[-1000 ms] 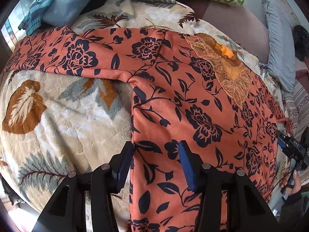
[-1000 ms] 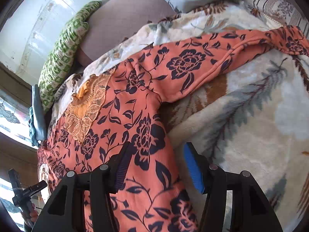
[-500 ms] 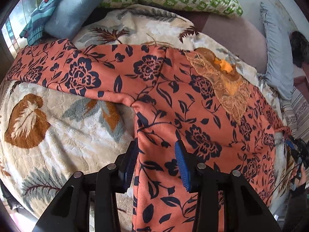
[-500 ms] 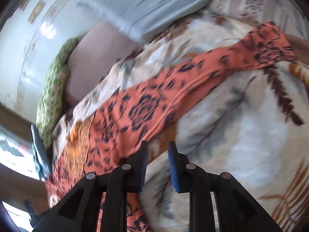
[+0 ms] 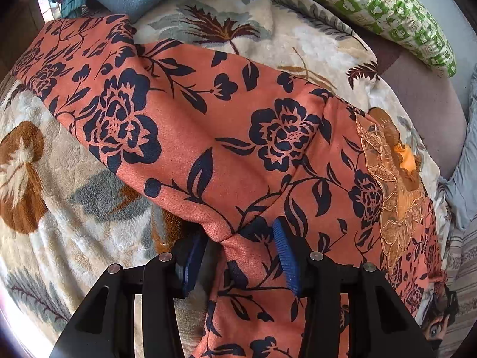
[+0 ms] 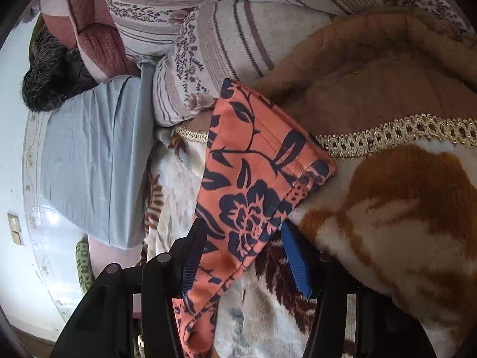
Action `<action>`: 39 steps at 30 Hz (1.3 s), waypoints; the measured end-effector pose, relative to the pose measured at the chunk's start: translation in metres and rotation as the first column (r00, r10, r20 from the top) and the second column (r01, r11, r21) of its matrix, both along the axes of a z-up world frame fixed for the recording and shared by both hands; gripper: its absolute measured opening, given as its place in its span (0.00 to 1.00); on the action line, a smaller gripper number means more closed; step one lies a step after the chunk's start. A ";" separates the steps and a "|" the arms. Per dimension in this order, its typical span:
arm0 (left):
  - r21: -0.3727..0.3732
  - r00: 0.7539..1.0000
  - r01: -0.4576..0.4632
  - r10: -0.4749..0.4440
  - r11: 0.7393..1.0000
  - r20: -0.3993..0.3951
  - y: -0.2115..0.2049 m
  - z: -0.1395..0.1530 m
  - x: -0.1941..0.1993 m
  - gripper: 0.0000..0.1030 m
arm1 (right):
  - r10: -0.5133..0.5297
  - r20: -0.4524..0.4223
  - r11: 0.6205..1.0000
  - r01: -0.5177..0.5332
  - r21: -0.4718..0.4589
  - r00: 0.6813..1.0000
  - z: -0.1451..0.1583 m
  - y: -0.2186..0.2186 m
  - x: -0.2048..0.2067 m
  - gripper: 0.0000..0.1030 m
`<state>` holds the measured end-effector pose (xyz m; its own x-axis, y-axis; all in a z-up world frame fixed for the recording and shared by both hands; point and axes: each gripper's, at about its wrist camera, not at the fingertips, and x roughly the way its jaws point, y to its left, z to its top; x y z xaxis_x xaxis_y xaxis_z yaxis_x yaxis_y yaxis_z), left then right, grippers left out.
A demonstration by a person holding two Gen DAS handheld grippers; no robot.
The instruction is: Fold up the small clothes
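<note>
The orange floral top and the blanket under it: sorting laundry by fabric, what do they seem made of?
The orange floral top looks like a soft, matte brushed knit, with fine ribbing at its edge; fibre unclear. The blanket looks like thick plush fleece, with visible fuzzy pile, probably synthetic.

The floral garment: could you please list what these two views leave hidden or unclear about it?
- Left wrist view: hem of the orange floral garment is cut off by the bottom edge and left gripper.
- Right wrist view: only the sleeve shows; the body lies outside the frame.
- Right gripper: contact with the sleeve unclear.
</note>
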<state>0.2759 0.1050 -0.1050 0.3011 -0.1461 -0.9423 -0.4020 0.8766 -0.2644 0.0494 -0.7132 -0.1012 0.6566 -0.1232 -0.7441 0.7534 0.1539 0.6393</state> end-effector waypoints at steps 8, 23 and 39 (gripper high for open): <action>0.032 0.999 -0.041 0.041 0.999 0.014 0.011 -0.003 0.015 0.45 | 0.008 -0.104 0.986 -0.026 -0.164 0.994 0.023 -0.024 -0.014 0.04; -0.077 0.997 0.061 -0.056 0.995 0.062 0.002 0.012 -0.005 0.48 | 0.329 -0.119 0.829 -0.347 -0.439 0.937 0.111 0.083 0.076 0.06; -0.063 0.957 0.229 -0.213 0.971 0.197 0.055 0.078 -0.100 0.49 | 0.891 -0.072 0.419 -0.873 -0.249 0.448 0.026 0.519 0.223 0.06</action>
<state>0.1754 0.1599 -0.0270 0.4219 -0.3053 -0.8537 -0.1368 0.9094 -0.3928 0.2720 -0.1939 -0.0747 0.5447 0.4038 -0.7350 0.0804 0.8472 0.5251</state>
